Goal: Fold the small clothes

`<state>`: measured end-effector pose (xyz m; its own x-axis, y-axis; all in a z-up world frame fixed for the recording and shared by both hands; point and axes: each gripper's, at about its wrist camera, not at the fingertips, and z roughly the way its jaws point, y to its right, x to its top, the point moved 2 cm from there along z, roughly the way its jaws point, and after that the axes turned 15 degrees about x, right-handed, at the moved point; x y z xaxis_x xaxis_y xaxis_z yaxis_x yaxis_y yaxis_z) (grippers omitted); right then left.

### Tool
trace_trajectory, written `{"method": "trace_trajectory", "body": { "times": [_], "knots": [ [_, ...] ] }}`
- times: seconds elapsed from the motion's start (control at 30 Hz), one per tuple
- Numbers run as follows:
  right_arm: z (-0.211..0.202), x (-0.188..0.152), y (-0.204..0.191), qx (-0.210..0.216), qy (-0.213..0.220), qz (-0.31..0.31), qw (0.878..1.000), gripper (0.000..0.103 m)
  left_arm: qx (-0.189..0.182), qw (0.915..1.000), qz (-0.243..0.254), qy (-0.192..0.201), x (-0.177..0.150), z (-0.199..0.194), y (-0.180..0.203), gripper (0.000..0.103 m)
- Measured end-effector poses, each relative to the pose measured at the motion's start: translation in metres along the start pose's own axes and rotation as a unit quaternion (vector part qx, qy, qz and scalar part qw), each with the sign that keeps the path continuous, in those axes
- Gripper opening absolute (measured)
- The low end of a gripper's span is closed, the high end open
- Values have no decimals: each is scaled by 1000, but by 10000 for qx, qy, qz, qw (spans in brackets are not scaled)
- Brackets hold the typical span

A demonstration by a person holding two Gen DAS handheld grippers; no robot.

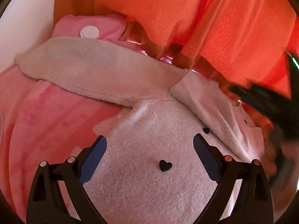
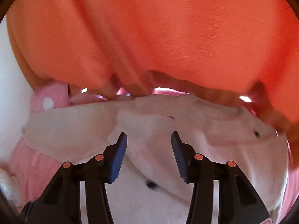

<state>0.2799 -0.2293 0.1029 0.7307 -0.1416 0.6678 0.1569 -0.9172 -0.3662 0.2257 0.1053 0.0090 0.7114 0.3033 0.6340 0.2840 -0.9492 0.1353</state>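
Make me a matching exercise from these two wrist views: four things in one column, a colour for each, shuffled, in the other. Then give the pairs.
Things
1. fluffy garment with heart-shaped buttons
2. crinkled cloth behind it
3. gripper finger pads
4. round disc on the pink fabric

Colours
A. blue
B. white
C. orange
D. pale pinkish-white

Pairs: 1-D, 2-C, 3-A, 4-B

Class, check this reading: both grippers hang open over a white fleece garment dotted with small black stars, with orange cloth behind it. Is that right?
One detail is wrong: the marks on the white fleece garment are small black hearts, not stars, as the left wrist view shows. The rest stands: left gripper and right gripper are open, orange cloth behind.
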Motion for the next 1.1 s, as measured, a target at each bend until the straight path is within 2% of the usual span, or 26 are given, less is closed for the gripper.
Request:
{"method": "trace_trajectory", "body": {
  "times": [0.1, 0.2, 0.3, 0.4, 0.47, 0.5, 0.57, 0.63, 0.67, 0.7, 0.73, 0.77, 0.83, 0.87, 0.93, 0.97, 1.03, 1.1],
  "knots": [
    [-47, -34, 58, -640, 71, 632, 9959, 51, -178, 9997, -37, -145, 0, 8, 2, 92],
    [-86, -75, 114, -929, 67, 1284, 9873, 52, -456, 9983, -82, -360, 5, 16, 11, 92],
    [-99, -99, 153, -907, 170, 1959, 9763, 52, -677, 9971, -82, -342, 19, 22, 32, 92],
    [-99, -111, 188, -785, 203, 2388, 9677, 52, -571, 9978, 157, -288, 38, 42, 68, 92],
    [-95, -117, 204, -698, 214, 2602, 9628, 52, -512, 9973, 216, -481, 45, 63, 89, 92],
    [-95, -117, 209, -575, 309, 2687, 9610, 52, -535, 9957, 222, -725, 47, 80, 100, 91],
    [-95, -113, 215, -460, 488, 2821, 9570, 52, -504, 9929, 118, -1072, 48, 103, 112, 81],
    [-94, -104, 222, -298, 613, 2941, 9534, 52, -343, 9930, 3, -1133, 50, 116, 118, 55],
    [-93, -99, 222, -240, 689, 2988, 9515, 40, -245, 9942, 0, -1051, 54, 117, 120, 43],
    [-94, -95, 222, -185, 762, 2987, 9511, 23, -389, 9937, 38, -1052, 56, 118, 121, 12],
    [-95, -90, 222, -154, 821, 2936, 9523, 8, -656, 9917, 3, -1102, 58, 115, 122, 7],
    [-105, -83, 218, -64, 1078, 2786, 9543, 8, -840, 9907, -146, -1060, 61, 108, 119, 7],
    [-116, -76, 211, 1, 1355, 2514, 9584, 7, -1027, 9916, -321, -715, 67, 80, 104, 7],
    [-123, -76, 212, -105, 1416, 2382, 9608, 7, -1062, 9919, -328, -614, 65, 70, 99, 7],
    [-110, -85, 225, -371, 1098, 2486, 9616, 7, -989, 9920, -329, -717, 48, 68, 88, 7],
    [-98, -102, 241, -530, 813, 2842, 9538, 7, -932, 9909, -357, -904, 36, 75, 84, 7],
    [-97, -113, 246, -418, 908, 2987, 9491, 5, -742, 9898, -372, -1159, 12, 91, 76, 7],
    [-105, -103, 237, -509, 836, 2846, 9536, 5, -758, 9918, -377, -954, 7, 89, 75, 8]
  ]
}}
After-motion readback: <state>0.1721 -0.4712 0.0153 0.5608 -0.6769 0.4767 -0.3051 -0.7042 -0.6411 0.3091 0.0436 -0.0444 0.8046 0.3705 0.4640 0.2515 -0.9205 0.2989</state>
